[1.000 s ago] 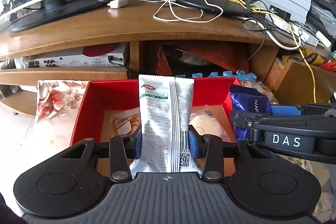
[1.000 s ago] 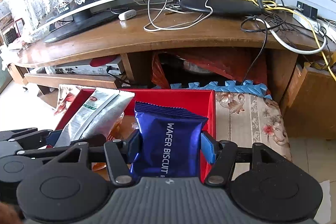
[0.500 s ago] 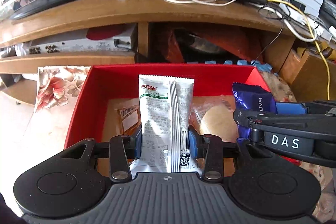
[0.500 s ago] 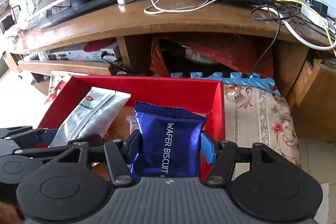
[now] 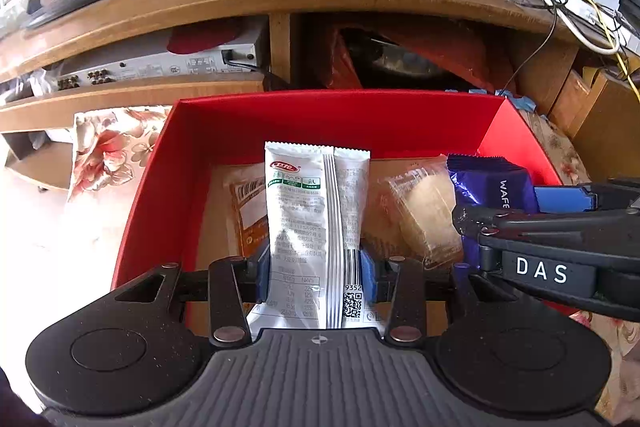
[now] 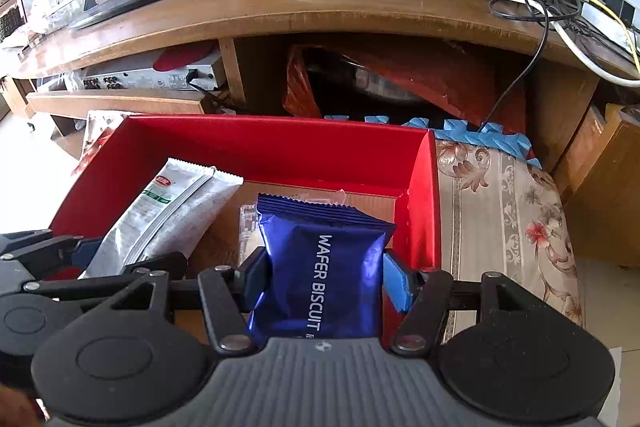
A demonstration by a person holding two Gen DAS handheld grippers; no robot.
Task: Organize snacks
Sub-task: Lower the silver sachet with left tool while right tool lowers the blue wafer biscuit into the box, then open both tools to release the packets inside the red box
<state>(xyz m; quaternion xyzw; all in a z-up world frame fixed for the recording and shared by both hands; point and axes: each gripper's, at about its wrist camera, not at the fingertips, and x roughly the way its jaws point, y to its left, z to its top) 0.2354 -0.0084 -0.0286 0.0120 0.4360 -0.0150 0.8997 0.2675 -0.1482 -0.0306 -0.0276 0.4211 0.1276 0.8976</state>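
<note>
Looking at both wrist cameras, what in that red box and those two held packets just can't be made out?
- white packet: lower end hidden behind the left gripper body; small print illegible.
- blue wafer packet: bottom hidden by the right gripper.
- red box: near wall hidden in both views.
- orange packet: label blurred, partly covered.

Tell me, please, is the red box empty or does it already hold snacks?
Not empty. On the floor of the red box lie an orange-brown packet and a clear-wrapped round cake.
</note>
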